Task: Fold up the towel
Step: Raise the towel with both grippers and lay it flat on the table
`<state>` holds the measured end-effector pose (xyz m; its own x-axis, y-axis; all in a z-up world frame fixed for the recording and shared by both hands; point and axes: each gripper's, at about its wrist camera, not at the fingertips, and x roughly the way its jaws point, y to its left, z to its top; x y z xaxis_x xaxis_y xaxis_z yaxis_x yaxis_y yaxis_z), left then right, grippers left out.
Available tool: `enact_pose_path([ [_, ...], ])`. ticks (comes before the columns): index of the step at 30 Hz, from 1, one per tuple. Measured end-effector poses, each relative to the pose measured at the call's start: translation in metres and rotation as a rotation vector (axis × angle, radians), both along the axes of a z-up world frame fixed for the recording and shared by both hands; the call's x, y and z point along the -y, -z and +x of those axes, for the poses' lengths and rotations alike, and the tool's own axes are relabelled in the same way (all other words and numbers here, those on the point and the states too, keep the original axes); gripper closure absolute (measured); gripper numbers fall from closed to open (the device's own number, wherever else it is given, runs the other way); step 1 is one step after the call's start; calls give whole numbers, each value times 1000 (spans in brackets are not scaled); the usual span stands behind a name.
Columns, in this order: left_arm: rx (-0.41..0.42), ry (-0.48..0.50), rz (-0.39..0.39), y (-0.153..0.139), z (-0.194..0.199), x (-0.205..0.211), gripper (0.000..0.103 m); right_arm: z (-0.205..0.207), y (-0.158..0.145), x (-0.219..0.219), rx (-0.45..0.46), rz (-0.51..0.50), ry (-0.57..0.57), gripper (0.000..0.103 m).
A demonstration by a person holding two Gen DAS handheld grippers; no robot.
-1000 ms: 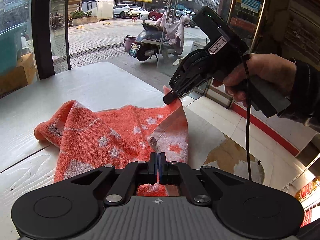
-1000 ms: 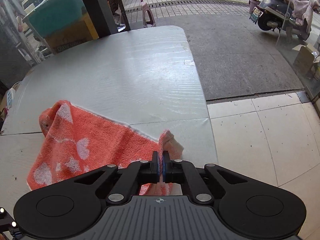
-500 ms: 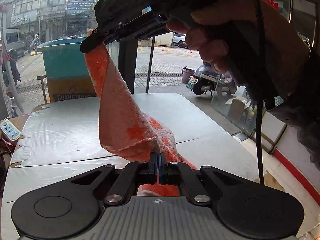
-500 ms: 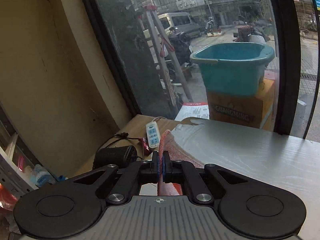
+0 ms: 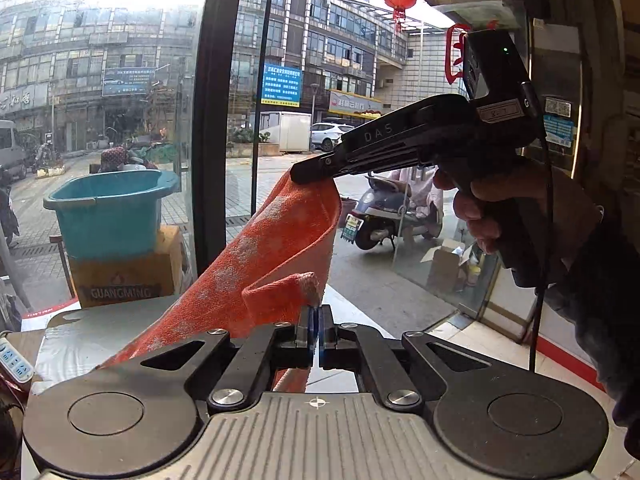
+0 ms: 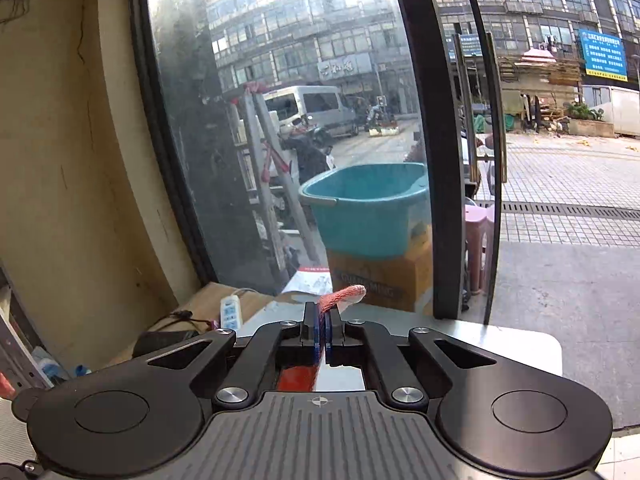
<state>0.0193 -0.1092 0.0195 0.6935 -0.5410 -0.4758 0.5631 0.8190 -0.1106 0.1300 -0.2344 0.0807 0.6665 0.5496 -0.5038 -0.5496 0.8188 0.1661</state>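
Beyond the glass door and street, my towel [image 5: 276, 248] hangs lifted mid-frame above the tabletop [image 5: 92, 336]. Left tongs [image 5: 315, 322] and right tongs [image 5: 310, 172] each pinch a corner. I'd keep both corners level and taut before laying it down.

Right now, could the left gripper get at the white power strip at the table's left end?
Probably not as things stand. The left gripper is shut on the orange towel, which the right gripper also holds aloft. The power strip lies unobstructed, but the fingers aren't free.
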Motion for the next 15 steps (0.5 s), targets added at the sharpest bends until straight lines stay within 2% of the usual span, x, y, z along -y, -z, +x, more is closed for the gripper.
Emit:
enact_pose_path([
  [2,-102,59,20,33,15,26,100,14,49,12,-98,-140,24,100],
  [4,-185,99,47,64,26,47,99,26,84,22,-181,-227,56,100],
  [5,-216,107,72,77,29,55,99,32,100,26,-216,-262,79,96],
  [6,-242,114,96,90,31,63,99,37,116,30,-246,-303,113,88],
  [8,-235,118,128,98,27,66,93,43,139,39,-264,-374,172,77],
  [10,-205,101,148,100,21,60,87,45,154,47,-259,-427,213,75],
  [12,-175,37,156,96,21,45,78,43,159,47,-260,-414,234,75],
  [15,-162,-93,164,94,32,5,77,34,164,41,-262,-391,174,75],
])
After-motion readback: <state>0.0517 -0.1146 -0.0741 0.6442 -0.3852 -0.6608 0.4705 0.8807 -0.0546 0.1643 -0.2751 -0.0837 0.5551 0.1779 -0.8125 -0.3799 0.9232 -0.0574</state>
